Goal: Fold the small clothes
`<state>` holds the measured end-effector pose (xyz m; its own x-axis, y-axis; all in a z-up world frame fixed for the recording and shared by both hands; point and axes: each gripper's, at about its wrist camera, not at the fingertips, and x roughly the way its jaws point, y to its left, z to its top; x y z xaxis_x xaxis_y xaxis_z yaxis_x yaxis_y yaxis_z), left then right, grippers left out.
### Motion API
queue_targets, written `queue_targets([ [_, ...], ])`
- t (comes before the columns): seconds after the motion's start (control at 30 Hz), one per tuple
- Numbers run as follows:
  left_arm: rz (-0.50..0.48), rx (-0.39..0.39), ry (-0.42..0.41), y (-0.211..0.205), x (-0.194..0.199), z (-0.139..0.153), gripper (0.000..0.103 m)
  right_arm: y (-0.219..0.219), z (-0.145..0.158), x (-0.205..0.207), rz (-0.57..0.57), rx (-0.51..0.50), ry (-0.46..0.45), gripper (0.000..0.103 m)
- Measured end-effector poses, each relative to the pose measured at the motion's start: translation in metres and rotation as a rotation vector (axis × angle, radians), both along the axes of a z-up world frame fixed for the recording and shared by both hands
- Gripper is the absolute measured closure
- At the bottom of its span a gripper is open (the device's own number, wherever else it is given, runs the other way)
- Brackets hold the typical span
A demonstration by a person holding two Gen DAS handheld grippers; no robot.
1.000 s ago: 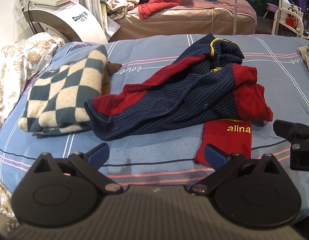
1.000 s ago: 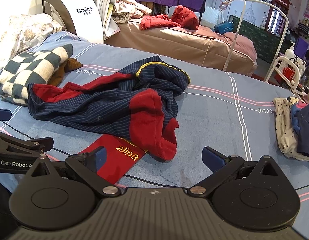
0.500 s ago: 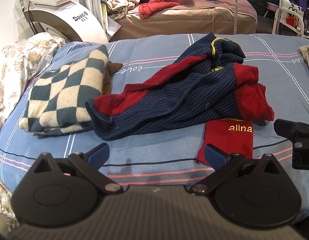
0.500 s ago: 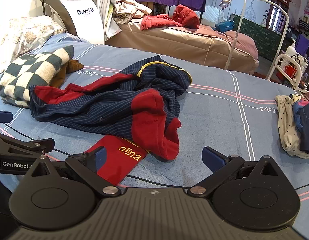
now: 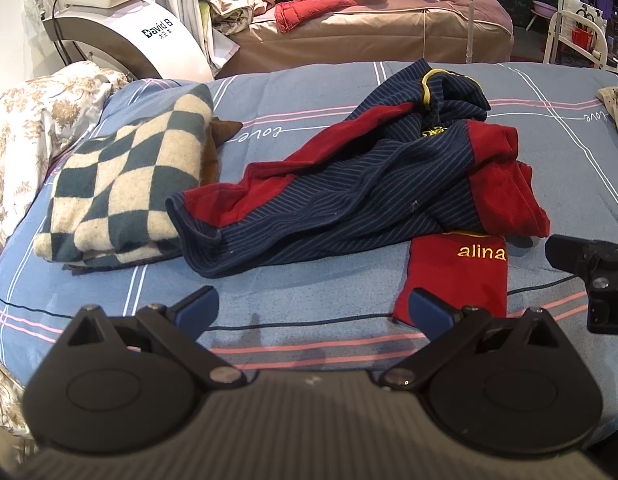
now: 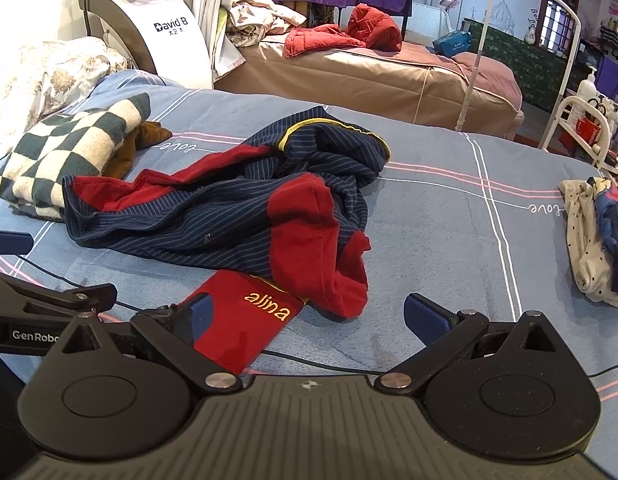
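We see the navy-and-red striped garment (image 5: 361, 196) crumpled in a heap mid-bed, yellow-trimmed neck opening toward the far side. A red panel with yellow "alina" lettering (image 5: 457, 280) sticks out flat from under its near edge. It all lies on the blue bedsheet (image 5: 309, 288), which has pink and white lines.

Our left claw (image 5: 313, 308) is wide open, holding nothing, hovering over bare sheet just short of the heap; its right fingertip (image 5: 429, 308) overlaps the near corner of the red panel in view, contact unclear. Our right claw (image 6: 305, 316) is also wide open and empty, left fingertip (image 6: 199, 316) over the red panel.

Folded green-and-cream checkered blanket (image 5: 125, 184) sits left of the garment, touching or nearly so. A small pile of dotted and blue clothes (image 6: 597, 236) lies well apart at the right edge. Behind the bed: a white "David B" machine (image 6: 149, 28) and a tan-covered bed (image 6: 381, 72) with a red jacket (image 6: 341, 34) on it.
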<state>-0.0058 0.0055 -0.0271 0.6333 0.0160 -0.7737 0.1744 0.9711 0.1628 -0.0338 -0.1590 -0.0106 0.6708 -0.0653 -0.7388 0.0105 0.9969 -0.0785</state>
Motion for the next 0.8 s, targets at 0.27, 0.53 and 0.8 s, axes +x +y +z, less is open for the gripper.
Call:
queue_targets([
  [0.27, -0.008, 0.009, 0.017, -0.003, 0.003, -0.009, 0.0, -0.007, -0.009, 0.0, 0.001, 0.035, 0.001, 0.0],
  [0.53, -0.037, -0.009, -0.01, 0.001, 0.007, -0.019, 0.0, -0.009, -0.016, -0.003, 0.057, 0.054, -0.047, 0.0],
  [0.8, -0.099, 0.04, -0.024, -0.002, 0.024, -0.039, 0.0, -0.028, -0.042, 0.013, 0.095, 0.088, -0.066, 0.0],
])
